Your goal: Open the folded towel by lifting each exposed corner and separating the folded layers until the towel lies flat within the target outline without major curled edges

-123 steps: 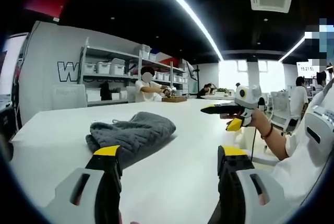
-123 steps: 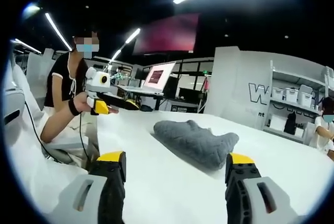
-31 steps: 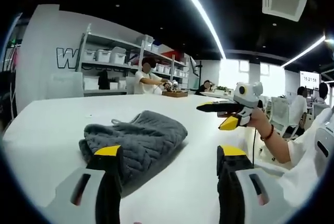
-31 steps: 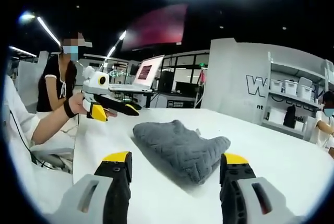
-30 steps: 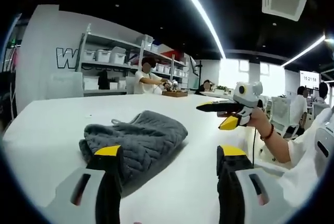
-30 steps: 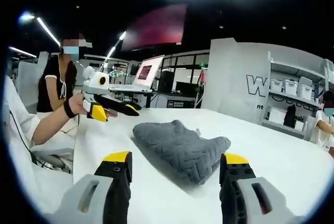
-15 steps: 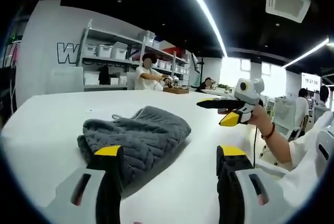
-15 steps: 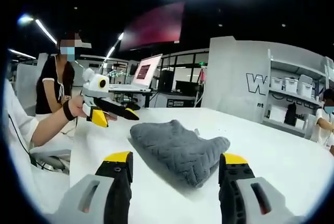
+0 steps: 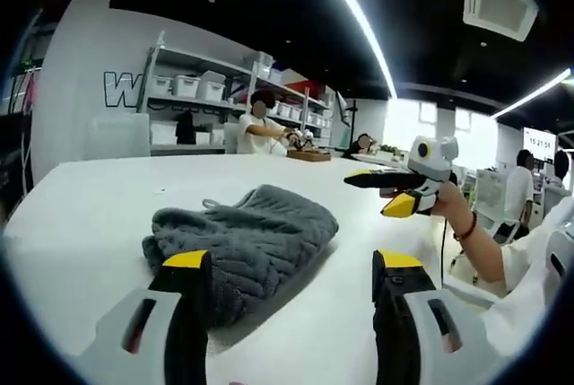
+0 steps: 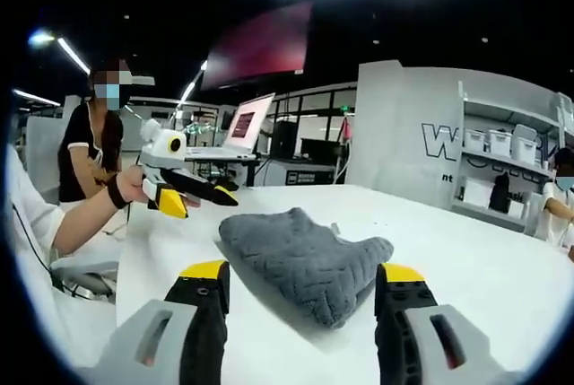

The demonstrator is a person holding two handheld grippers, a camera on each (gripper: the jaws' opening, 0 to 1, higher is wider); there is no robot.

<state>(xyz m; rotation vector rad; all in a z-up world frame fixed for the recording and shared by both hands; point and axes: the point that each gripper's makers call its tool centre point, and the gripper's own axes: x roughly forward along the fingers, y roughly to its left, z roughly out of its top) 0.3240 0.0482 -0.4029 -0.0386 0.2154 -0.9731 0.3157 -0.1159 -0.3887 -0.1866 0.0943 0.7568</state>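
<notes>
Grey folded towel bunched at frame centre on white bench. Left gripper and right gripper hovering, jaws spread wide, empty.

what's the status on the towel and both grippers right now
Left hand-held gripper open, right hand-held gripper open, both short of the towel. Grey towel bunched and folded on the white table. Nothing in the way.
</notes>
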